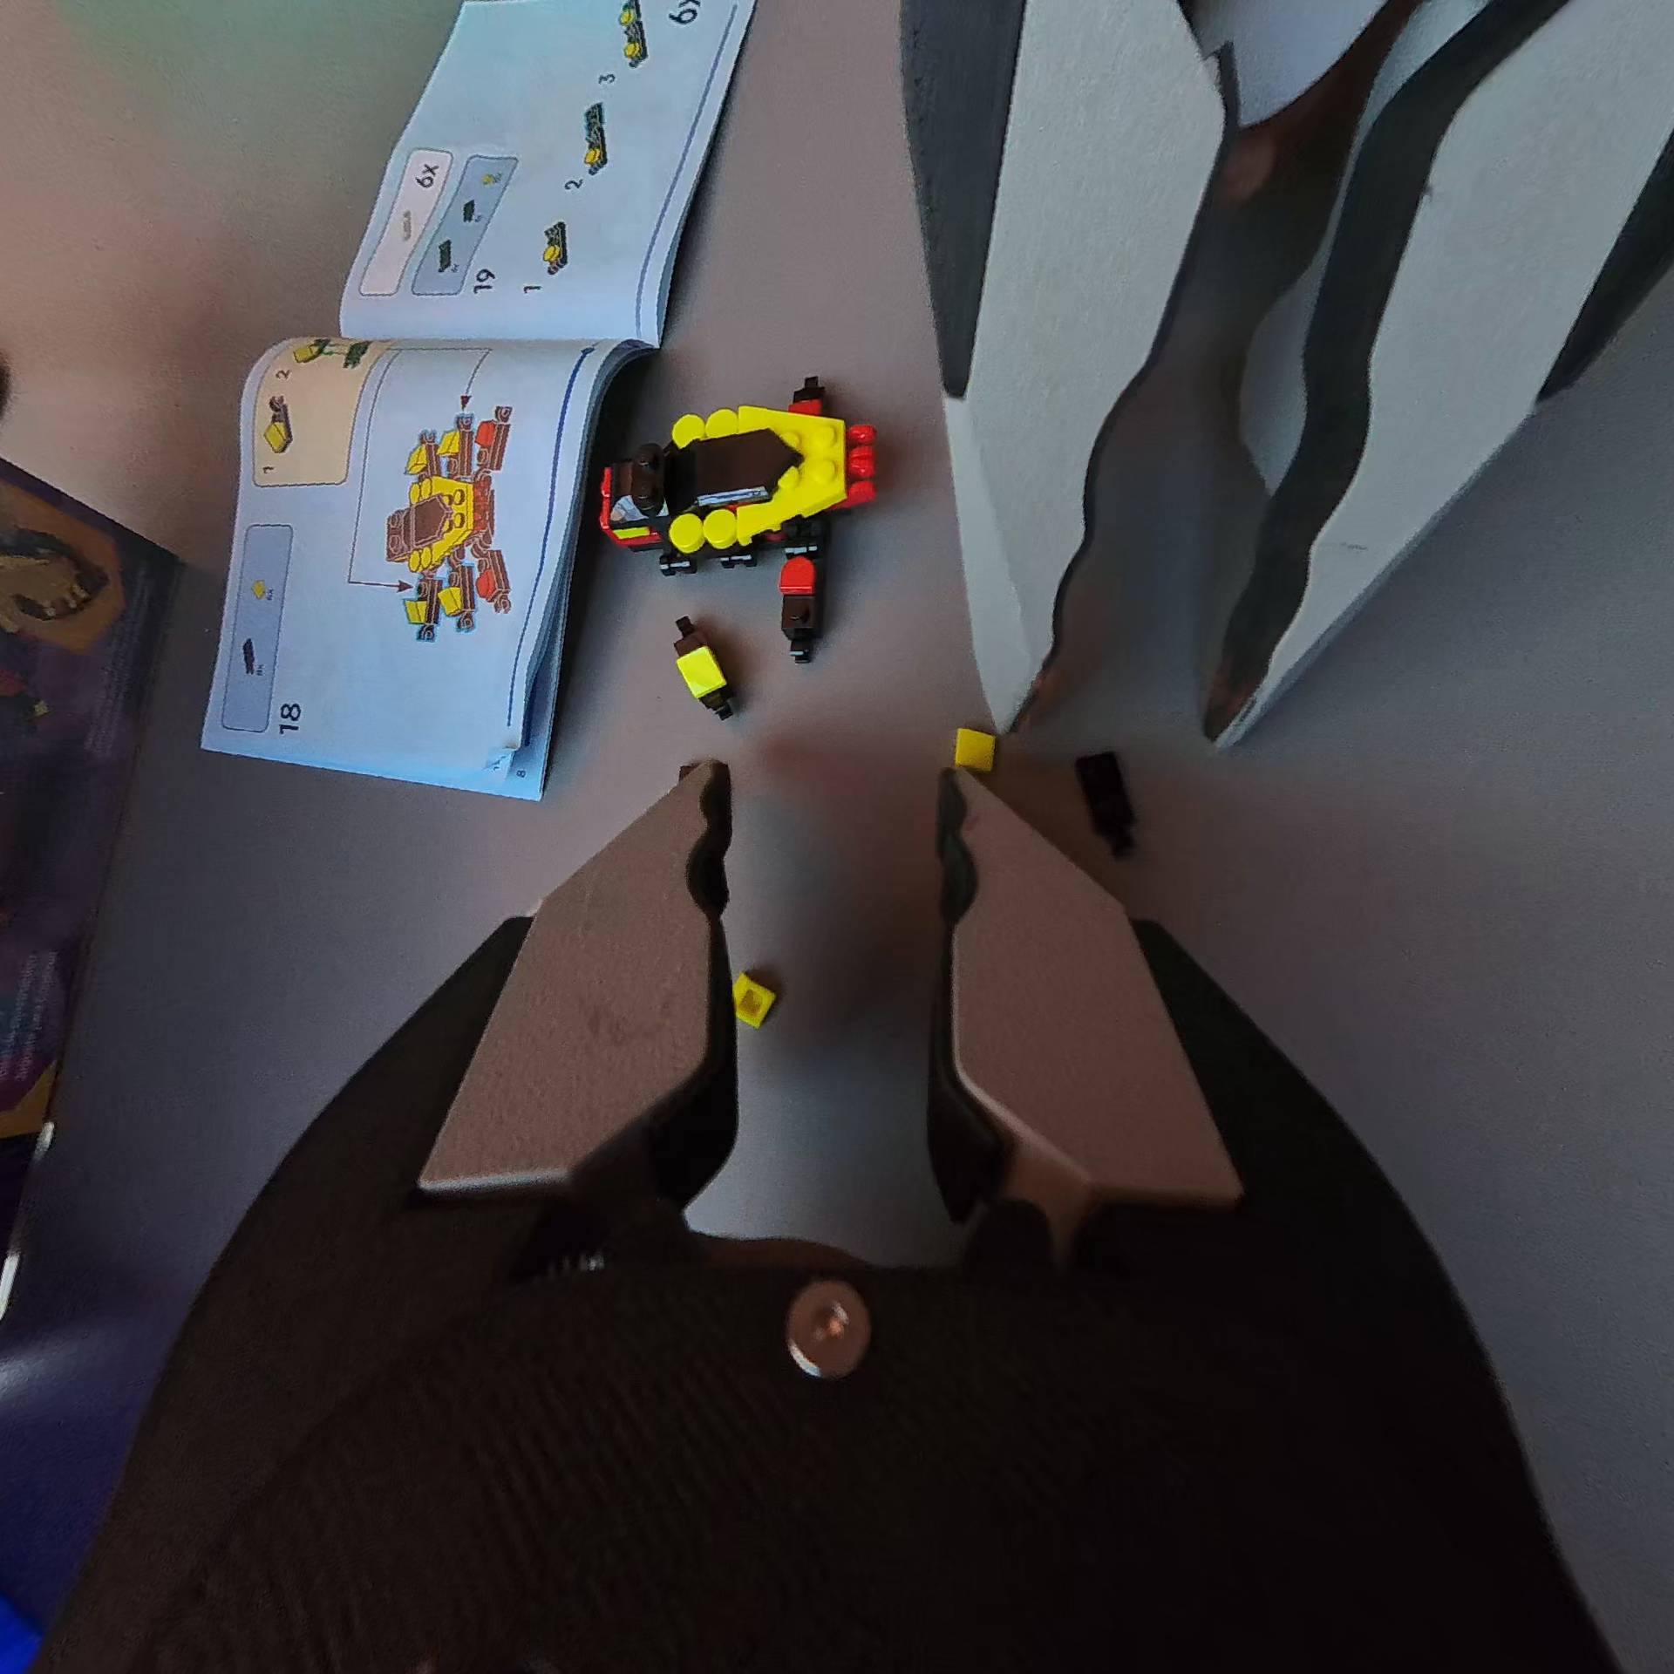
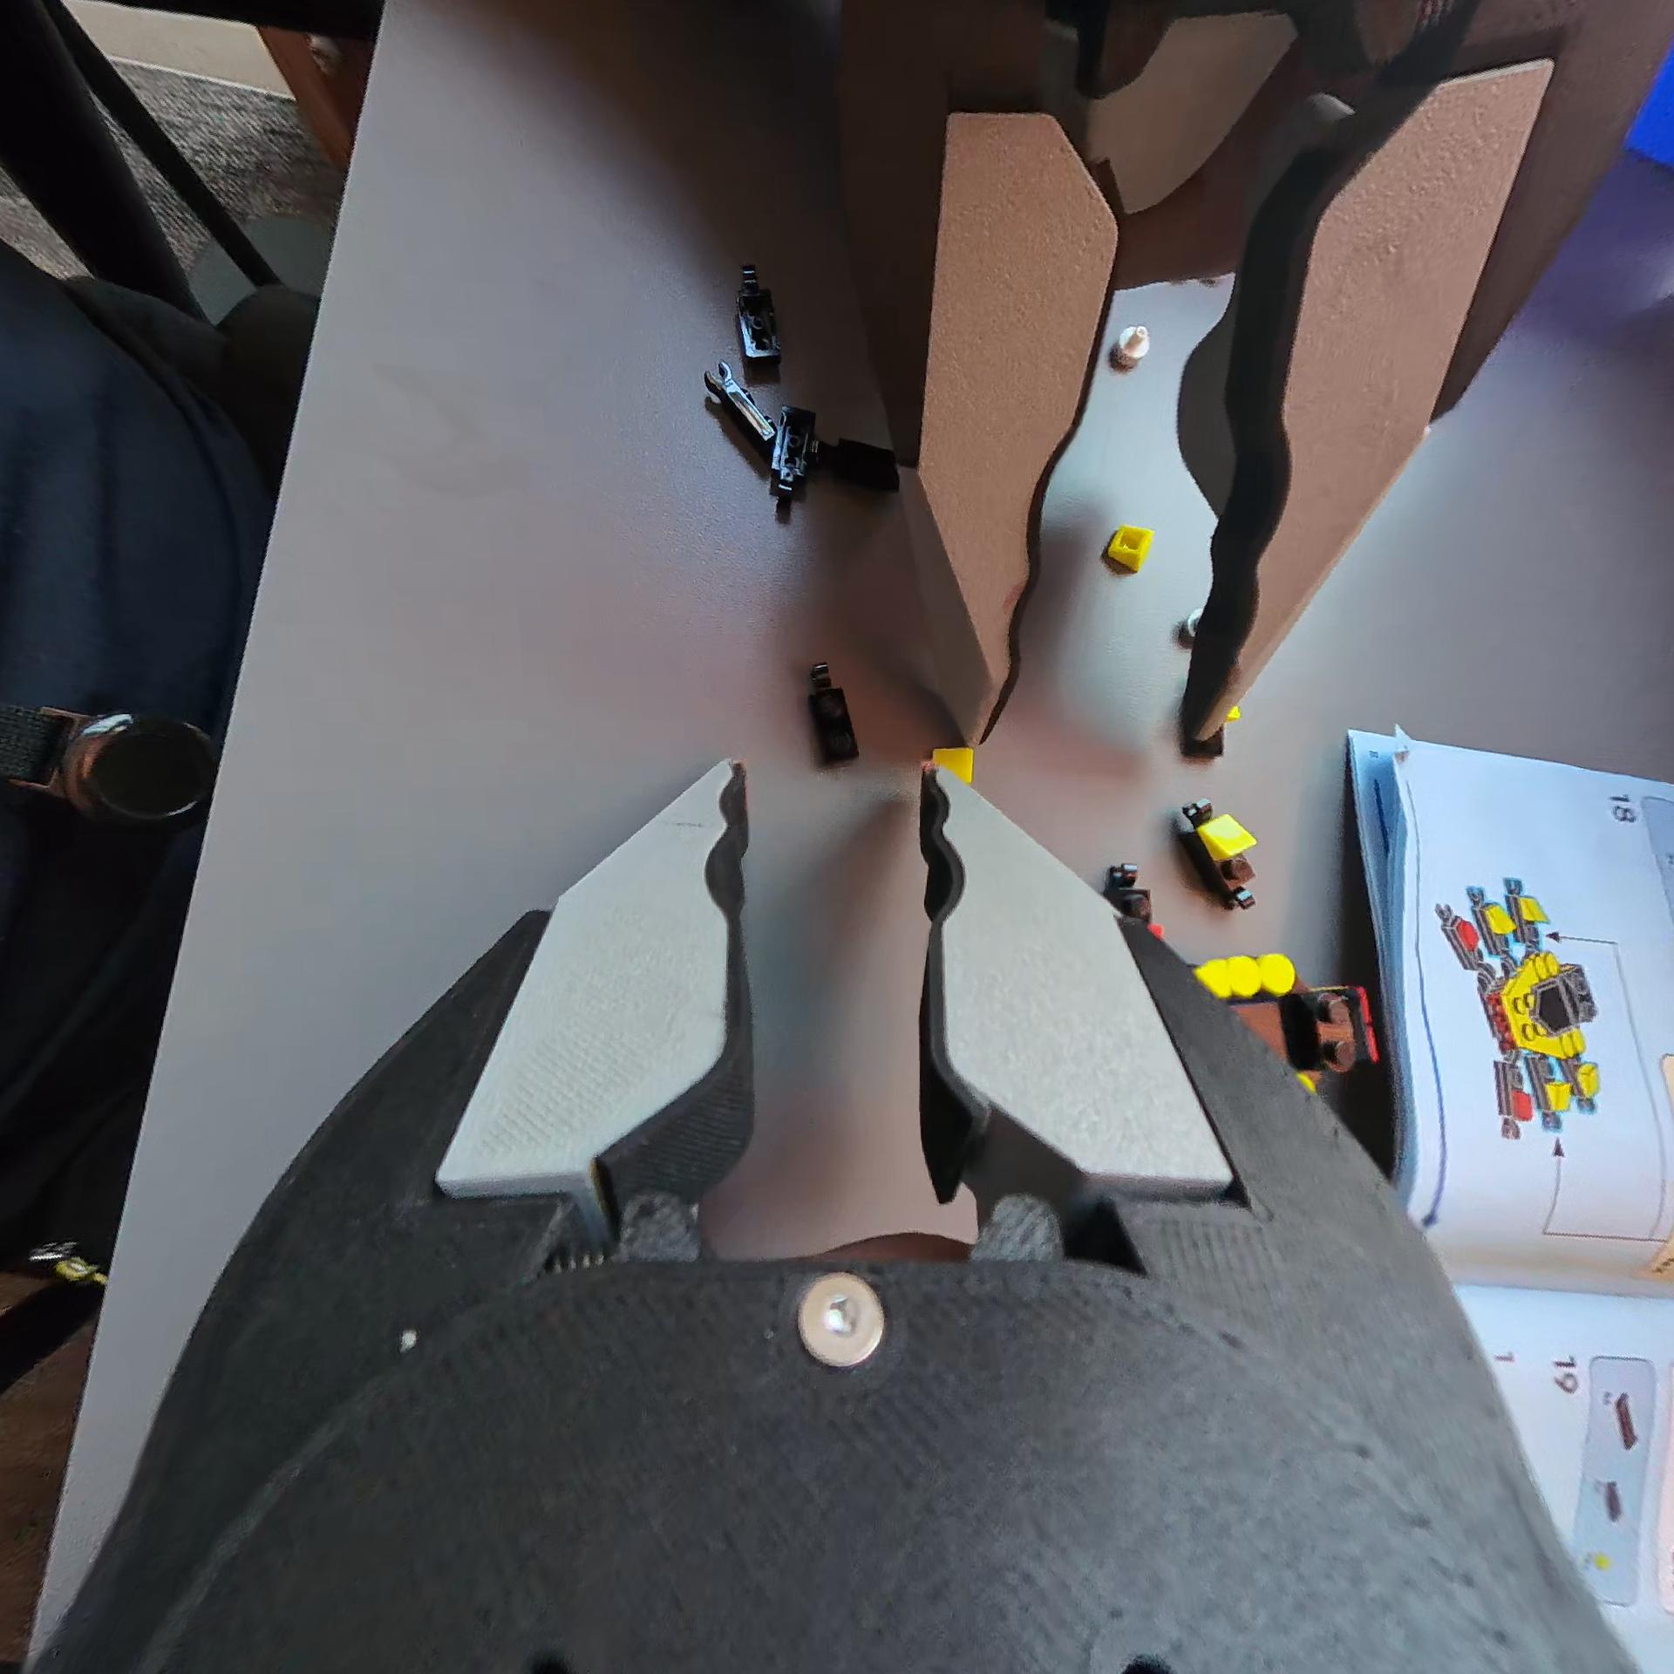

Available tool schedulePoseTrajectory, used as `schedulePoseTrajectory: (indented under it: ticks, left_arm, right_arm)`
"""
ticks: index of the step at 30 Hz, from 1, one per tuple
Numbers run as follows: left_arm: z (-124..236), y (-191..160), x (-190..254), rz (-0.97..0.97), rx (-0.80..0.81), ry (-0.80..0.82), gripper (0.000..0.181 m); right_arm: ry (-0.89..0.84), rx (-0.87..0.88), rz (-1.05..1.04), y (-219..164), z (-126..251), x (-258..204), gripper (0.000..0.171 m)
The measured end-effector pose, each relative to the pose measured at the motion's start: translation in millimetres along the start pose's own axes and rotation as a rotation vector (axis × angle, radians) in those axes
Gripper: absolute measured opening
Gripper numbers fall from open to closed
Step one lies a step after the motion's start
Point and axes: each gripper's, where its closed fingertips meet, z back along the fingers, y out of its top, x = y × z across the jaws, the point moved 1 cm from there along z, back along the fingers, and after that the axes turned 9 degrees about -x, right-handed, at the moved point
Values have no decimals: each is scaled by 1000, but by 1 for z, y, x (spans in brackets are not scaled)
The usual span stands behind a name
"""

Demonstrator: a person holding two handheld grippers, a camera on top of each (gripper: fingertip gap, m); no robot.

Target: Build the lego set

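Both grippers seen open, empty: left gripper (image 1: pixel 833 779), right gripper (image 2: pixel 832 779). Lego model (image 1: pixel 738 480) at frame centre, beside instruction booklet (image 1: pixel 408 562). Risk judged: small yellow tile (image 2: pixel 953 761), touching right fingertip, is nudged away or mis-pinched.

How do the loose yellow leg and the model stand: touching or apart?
Apart. The left wrist view shows bare table between the leg and the model.
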Motion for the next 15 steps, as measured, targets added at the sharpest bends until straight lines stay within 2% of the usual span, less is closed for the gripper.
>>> schedulePoseTrajectory:
  ticks: [8, 15]
  left_arm:
    - [1, 0, 1, -8, -7, 10, 41]
    - [0, 1, 2, -14, -8, 22, 39]
  right_arm:
    - [54, -22, -133, -5, -2, 2, 42]
    - [50, -18, -118, 0, -4, -3, 46]
